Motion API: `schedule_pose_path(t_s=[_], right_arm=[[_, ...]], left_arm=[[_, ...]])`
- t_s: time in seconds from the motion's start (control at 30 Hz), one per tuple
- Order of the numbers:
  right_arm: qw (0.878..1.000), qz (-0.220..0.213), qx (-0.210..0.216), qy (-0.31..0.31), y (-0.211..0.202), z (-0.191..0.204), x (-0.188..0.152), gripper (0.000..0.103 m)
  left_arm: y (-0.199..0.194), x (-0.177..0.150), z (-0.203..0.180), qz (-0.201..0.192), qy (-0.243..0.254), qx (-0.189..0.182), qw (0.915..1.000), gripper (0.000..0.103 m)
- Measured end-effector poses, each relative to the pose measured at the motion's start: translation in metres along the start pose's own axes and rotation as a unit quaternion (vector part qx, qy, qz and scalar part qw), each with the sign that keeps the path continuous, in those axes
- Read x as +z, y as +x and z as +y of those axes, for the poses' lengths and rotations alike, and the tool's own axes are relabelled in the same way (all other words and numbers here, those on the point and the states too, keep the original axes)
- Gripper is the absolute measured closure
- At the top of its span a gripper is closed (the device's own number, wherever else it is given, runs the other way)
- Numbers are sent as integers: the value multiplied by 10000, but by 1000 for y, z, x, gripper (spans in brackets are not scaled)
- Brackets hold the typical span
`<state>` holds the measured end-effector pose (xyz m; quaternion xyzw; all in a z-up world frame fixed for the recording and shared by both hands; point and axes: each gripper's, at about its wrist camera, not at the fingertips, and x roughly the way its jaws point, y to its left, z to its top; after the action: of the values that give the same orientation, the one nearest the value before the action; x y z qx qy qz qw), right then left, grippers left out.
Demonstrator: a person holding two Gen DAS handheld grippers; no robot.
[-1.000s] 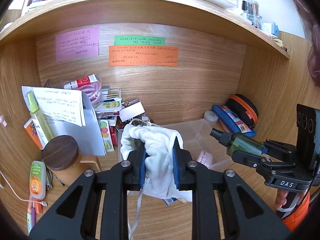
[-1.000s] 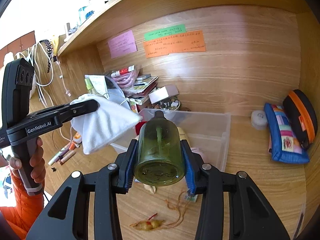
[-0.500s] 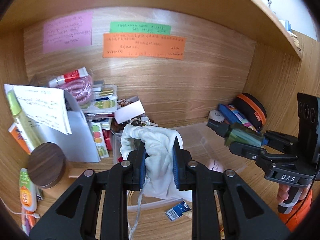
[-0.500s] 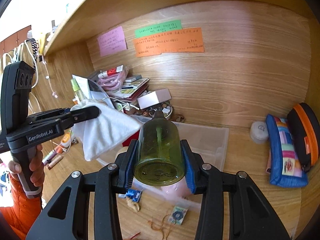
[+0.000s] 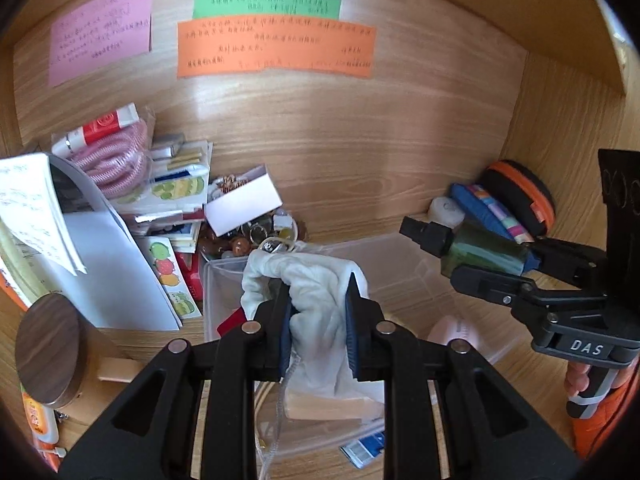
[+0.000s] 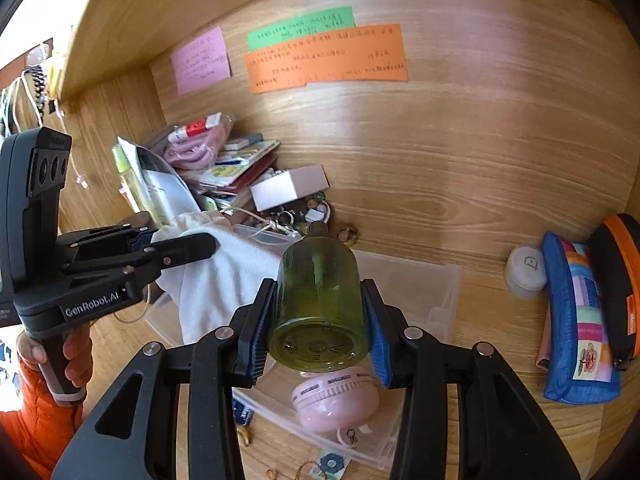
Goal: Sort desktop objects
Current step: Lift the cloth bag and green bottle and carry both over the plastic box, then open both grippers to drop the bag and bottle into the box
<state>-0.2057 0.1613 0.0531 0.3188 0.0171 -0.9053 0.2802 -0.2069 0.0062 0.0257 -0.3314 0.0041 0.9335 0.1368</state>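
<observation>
Both wrist views close above clear bin (image 5: 404, 252) (image 6: 436, 280), facing desk's back wall, left view from left, right from right, each showing the other gripper

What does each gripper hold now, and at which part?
Left gripper pinches the white cloth at a bunched fold. Right gripper clamps the green bottle by its lower body.

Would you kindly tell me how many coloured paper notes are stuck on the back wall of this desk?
3: a pink note at the left, a green note to its right, and an orange note directly below the green one, touching it. None appears hidden.
</observation>
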Motion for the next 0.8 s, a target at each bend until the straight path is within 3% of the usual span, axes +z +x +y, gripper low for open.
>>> schedule_pose_path(t_s=[0.53, 0.73, 0.8], right_arm=[[9985, 520, 37, 174, 45, -15, -12, 65], [9981, 613, 6, 67, 50, -10, -14, 65], [9980, 635, 17, 48, 52, -8, -15, 65]], left_arm=[[33, -15, 12, 420, -121, 54, 9990, 80], [35, -20, 2, 401, 151, 320, 9986, 72], [34, -20, 3, 396, 163, 367, 9984, 64]])
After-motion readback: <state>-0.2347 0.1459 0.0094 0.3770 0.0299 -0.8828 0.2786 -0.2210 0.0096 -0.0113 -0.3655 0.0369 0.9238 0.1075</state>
